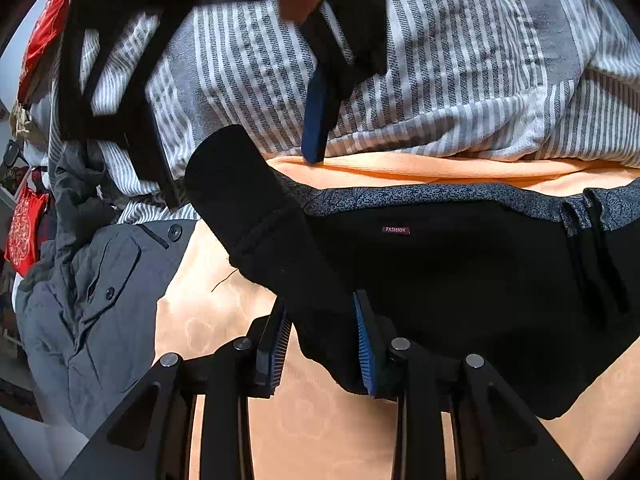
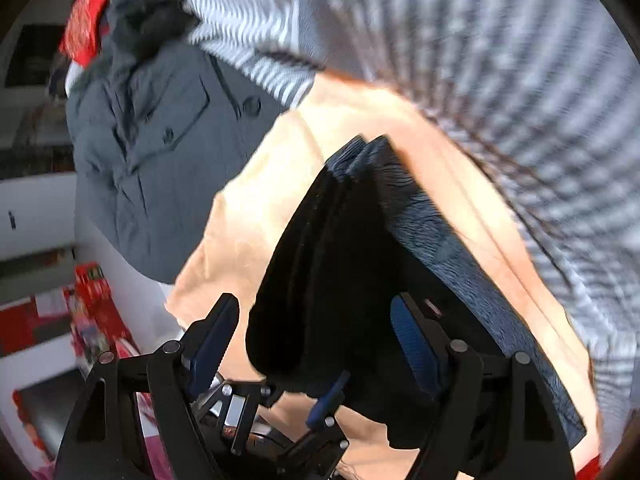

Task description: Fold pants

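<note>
One word can be read — "FASHION", in pale capitals on a small dark red label (image 1: 395, 230) sewn inside the waistband of the black pants (image 1: 460, 280), just right of centre in the left wrist view. The red packages (image 2: 94, 300) at the lower left of the right wrist view carry print — too blurred to read.
</note>
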A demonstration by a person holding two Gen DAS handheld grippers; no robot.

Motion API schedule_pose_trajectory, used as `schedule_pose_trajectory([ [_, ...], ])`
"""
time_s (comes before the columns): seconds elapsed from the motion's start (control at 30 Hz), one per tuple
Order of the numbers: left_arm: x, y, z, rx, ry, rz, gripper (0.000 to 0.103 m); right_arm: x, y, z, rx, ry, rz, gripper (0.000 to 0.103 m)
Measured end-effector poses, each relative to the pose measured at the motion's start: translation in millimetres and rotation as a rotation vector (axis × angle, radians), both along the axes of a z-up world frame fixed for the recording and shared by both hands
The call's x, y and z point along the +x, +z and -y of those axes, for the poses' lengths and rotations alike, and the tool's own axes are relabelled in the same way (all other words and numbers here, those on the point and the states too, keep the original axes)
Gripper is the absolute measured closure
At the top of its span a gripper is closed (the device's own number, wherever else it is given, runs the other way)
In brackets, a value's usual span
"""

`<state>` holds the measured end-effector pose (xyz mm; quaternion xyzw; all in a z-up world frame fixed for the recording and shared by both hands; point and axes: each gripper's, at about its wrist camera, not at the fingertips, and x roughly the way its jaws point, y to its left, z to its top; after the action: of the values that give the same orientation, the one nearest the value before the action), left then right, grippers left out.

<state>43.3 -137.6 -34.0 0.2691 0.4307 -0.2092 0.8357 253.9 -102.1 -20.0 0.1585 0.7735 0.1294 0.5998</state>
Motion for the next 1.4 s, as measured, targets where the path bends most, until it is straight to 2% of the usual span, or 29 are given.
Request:
schedule_pose_trajectory([
  [0.13, 1, -1, 2, 0.005, 0.0, -0.003, 0.071, 7, -27, -13, 0.0, 0.033, -0.061, 0.022],
  [0.17, 2, -2, 2, 0.006, 0.003, -0.005, 0.071, 7, -31, -15, -0.001, 0.044, -0.068, 0.028],
  [0.2, 3, -2, 2, 0.006, 0.004, -0.01, 0.071, 6, -34, -16, -0.005, 0.051, -0.071, 0.04],
  [0.23, 3, -4, 1, 0.006, 0.006, -0.018, 0.071, 4, -36, -17, 0.012, 0.049, -0.079, 0.075],
  [0.27, 3, -4, 1, 0.005, 0.006, -0.02, 0.071, 2, -36, -14, 0.022, 0.041, -0.086, 0.083],
  [0.4, -3, 4, 0, -0.038, -0.027, 0.003, 0.071, -9, -23, 0, 0.046, 0.026, -0.035, 0.087],
  [0.53, -12, 25, -4, -0.132, -0.059, -0.02, 0.071, -28, -4, 32, 0.119, -0.092, 0.021, 0.087],
  [0.77, -23, 62, 1, -0.303, -0.077, -0.155, 0.071, -85, 34, 97, 0.244, -0.337, 0.146, 0.087],
  [0.97, -59, 68, 43, -0.262, -0.16, -0.113, 0.071, -140, 57, 144, 0.286, -0.52, 0.23, 0.087],
  [1.13, -87, 77, 65, -0.267, -0.237, -0.138, 0.071, -199, 77, 179, 0.333, -0.632, 0.311, 0.087],
  [1.4, -152, 83, 124, -0.239, -0.439, -0.182, 0.071, -316, 92, 247, 0.365, -0.845, 0.418, 0.087],
])
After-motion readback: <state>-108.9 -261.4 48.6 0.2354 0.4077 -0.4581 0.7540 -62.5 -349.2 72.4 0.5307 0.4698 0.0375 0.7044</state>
